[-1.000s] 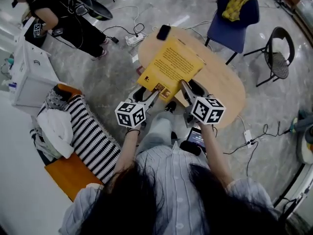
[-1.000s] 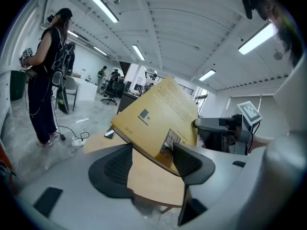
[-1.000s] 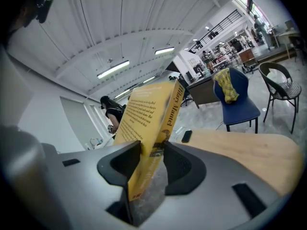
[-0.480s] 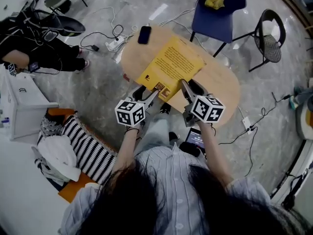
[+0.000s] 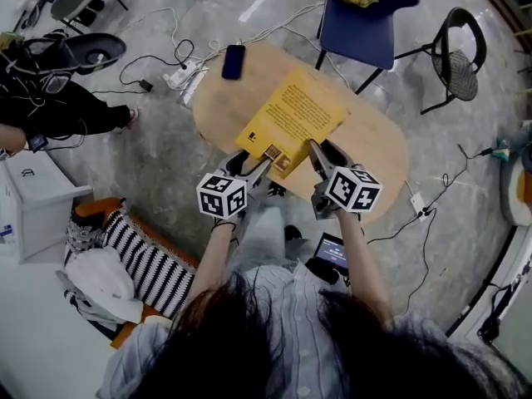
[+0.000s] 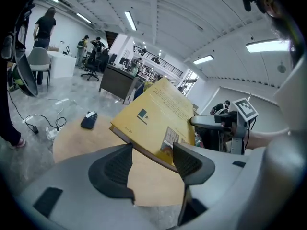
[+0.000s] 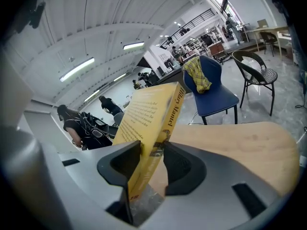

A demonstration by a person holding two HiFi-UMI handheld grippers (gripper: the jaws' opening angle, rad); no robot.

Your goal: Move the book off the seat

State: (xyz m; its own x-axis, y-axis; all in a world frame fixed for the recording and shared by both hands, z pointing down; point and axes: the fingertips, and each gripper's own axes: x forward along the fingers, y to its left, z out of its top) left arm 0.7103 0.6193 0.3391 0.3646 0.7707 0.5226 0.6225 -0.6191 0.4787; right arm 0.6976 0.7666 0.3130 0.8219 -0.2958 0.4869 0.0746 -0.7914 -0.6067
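A yellow book (image 5: 291, 116) hangs over the oval wooden table (image 5: 378, 144), held by its near edge in both grippers. My left gripper (image 5: 259, 163) is shut on the near left corner by the barcode, and my right gripper (image 5: 316, 152) is shut on the near right corner. In the left gripper view the book (image 6: 156, 111) slants across between the jaws of that gripper (image 6: 153, 152), one jaw under it and one on the cover. In the right gripper view the book (image 7: 148, 123) stands spine-on, pinched in that gripper (image 7: 152, 150). The orange seat (image 5: 125, 332) lies behind at lower left.
A dark phone (image 5: 233, 61) lies on the table's far left end. A blue chair (image 5: 366, 19) with a yellow cloth and a black chair (image 5: 461, 44) stand beyond. Striped cloth (image 5: 150, 264) covers the seat. Cables and a power strip (image 5: 179, 77) cross the floor; a white cabinet (image 5: 33, 206) stands left.
The view has swung: table, phone and floor slid left under the held book, and the person at upper left has moved toward the frame's edge. Both grippers keep the same hold.
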